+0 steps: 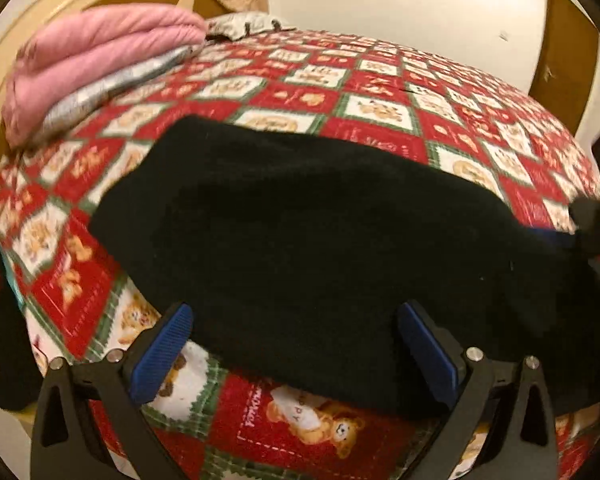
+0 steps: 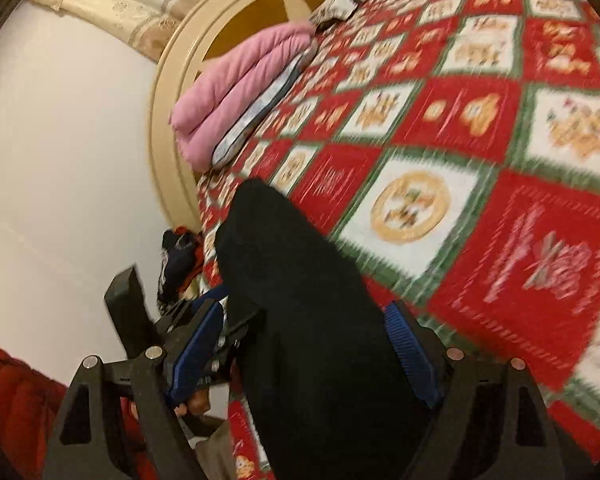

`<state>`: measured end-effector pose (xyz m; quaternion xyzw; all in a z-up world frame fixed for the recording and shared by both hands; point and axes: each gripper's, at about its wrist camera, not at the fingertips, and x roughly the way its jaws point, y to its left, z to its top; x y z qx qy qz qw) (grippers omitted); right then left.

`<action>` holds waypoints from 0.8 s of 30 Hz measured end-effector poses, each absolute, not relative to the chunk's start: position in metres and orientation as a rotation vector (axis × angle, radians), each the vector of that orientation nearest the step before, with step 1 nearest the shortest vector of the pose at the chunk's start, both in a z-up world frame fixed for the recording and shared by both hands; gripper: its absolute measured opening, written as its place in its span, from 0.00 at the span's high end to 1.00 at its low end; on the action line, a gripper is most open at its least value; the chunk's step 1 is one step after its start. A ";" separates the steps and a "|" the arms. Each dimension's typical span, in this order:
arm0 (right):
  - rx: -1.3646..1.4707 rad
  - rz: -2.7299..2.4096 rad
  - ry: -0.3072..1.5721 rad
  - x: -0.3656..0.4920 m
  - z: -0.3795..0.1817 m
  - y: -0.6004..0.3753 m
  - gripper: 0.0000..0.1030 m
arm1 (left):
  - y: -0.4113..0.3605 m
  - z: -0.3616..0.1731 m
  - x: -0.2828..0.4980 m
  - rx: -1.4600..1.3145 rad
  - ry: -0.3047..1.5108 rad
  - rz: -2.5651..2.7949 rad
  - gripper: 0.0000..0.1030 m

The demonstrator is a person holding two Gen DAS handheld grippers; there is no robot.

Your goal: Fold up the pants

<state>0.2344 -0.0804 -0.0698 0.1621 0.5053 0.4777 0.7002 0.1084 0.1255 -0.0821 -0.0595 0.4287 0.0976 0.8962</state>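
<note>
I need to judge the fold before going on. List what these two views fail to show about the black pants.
- Black pants, left wrist view: creases and layers unreadable; the cloth is one dark mass, and its right end runs off at the edge.
- Black pants, right wrist view: the near end is cut off by the bottom edge.
- Quilt, right wrist view: motion blur smears the pattern.
- Dark heap beside the bed: too small to identify.
</note>
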 end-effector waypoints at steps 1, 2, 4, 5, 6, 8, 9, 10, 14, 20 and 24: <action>0.323 1.068 1.121 0.228 -0.069 -0.077 0.18 | 0.123 -0.083 0.107 -0.112 0.885 0.207 0.00; 0.299 1.074 1.116 0.224 -0.067 -0.074 0.18 | 0.119 -0.082 0.106 -0.091 0.875 0.221 0.00; 0.286 1.097 1.139 0.216 -0.065 -0.071 0.18 | 0.115 -0.084 0.103 -0.084 0.869 0.236 0.00; 0.283 1.101 1.153 0.213 -0.065 -0.070 0.18 | 0.115 -0.084 0.103 -0.089 0.871 0.239 0.00; 0.283 1.104 1.161 0.213 -0.065 -0.069 0.18 | 0.115 -0.084 0.104 -0.093 0.874 0.239 0.00; 0.315 1.130 1.180 0.214 -0.064 -0.070 0.18 | 0.116 -0.085 0.104 -0.100 0.879 0.237 0.00; 0.347 1.139 1.182 0.218 -0.064 -0.071 0.18 | 0.117 -0.084 0.105 -0.100 0.880 0.237 0.00; 0.366 1.143 1.176 0.221 -0.063 -0.072 0.18 | 0.117 -0.084 0.105 -0.103 0.881 0.237 0.00; 0.459 1.136 1.150 0.239 -0.065 -0.076 0.18 | 0.119 -0.085 0.106 -0.116 0.885 0.231 0.00; 0.564 1.281 1.272 0.250 -0.083 -0.054 0.19 | 0.120 -0.085 0.107 -0.120 0.889 0.225 0.00; 0.611 1.324 1.325 0.248 -0.085 -0.064 0.19 | 0.120 -0.084 0.107 -0.124 0.891 0.220 0.00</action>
